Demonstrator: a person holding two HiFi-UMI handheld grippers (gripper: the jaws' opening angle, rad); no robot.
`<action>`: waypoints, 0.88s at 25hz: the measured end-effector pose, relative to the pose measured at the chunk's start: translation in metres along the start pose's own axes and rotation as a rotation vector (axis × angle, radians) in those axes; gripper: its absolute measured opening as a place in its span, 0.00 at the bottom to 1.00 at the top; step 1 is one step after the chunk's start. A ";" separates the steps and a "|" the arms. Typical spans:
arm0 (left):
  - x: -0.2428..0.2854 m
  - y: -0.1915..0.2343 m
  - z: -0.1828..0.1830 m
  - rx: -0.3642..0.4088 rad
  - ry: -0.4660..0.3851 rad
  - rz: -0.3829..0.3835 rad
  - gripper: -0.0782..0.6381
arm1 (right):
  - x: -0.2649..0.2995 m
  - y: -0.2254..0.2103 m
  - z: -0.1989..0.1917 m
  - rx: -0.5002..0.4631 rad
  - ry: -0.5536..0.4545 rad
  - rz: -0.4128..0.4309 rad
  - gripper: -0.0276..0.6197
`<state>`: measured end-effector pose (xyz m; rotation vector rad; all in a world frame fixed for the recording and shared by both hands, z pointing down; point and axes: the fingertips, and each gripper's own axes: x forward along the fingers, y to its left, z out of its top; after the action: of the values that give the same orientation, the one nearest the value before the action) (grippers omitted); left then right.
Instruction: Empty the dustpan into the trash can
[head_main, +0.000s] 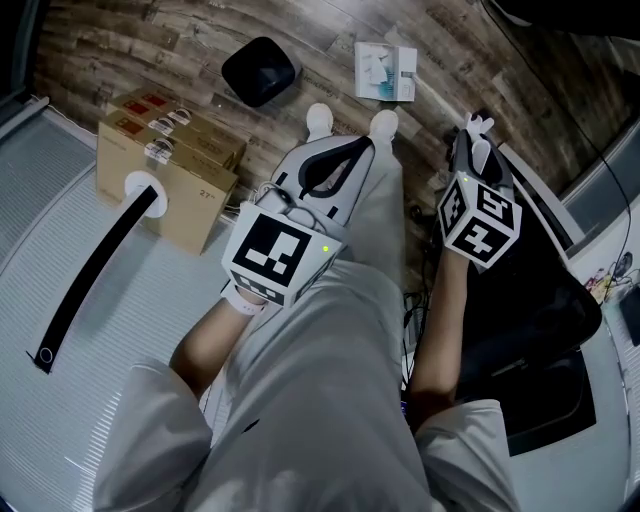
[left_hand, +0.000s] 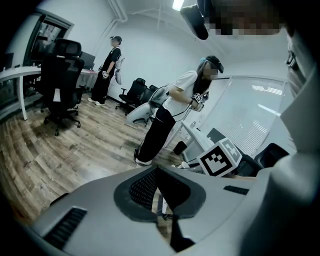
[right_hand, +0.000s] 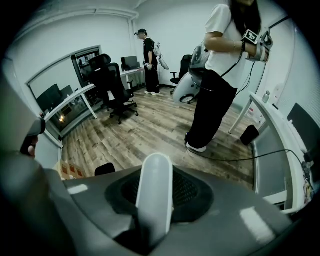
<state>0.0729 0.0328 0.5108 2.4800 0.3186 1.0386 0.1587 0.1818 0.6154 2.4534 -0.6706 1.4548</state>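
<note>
OK, your right tool (right_hand: 156, 167) is clamped on a white handle (right_hand: 156, 200). It runs out between the jaws, with its rounded end past the tips. I can't tell what's on its other end. Your left tool (left_hand: 156, 170) is closed down to a thin slit, nothing in it. From the head view, the left one sits over your left thigh and the right one just off your right knee (its marker cube (left_hand: 220, 157) also shows in the left gripper view).

The trash can (head_main: 260, 70) is small and black. It's on the wood floor (head_main: 120, 55) ahead of your shoes (head_main: 320, 120), left of centre and well apart from both tools. Stacked cardboard boxes (head_main: 170, 160) sit near it on the left, and a white box (head_main: 386, 72) lies on the floor to its right.

Further out, a person in a white top and black trousers (right_hand: 217, 75) stands mid-room. Another person (right_hand: 149, 55) is by the desks at the back, with a black office chair (right_hand: 112, 80) near them.
</note>
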 end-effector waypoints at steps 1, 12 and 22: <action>-0.001 0.000 0.001 -0.001 -0.003 0.002 0.12 | -0.003 0.001 0.001 0.001 -0.005 -0.001 0.23; -0.024 -0.004 0.021 0.000 -0.057 0.035 0.12 | -0.045 0.024 0.041 -0.020 -0.098 0.041 0.23; -0.061 -0.007 0.047 -0.007 -0.132 0.084 0.12 | -0.088 0.049 0.077 -0.081 -0.158 0.106 0.23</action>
<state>0.0638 0.0024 0.4404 2.5601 0.1712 0.9012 0.1587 0.1323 0.4982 2.5232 -0.8865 1.2507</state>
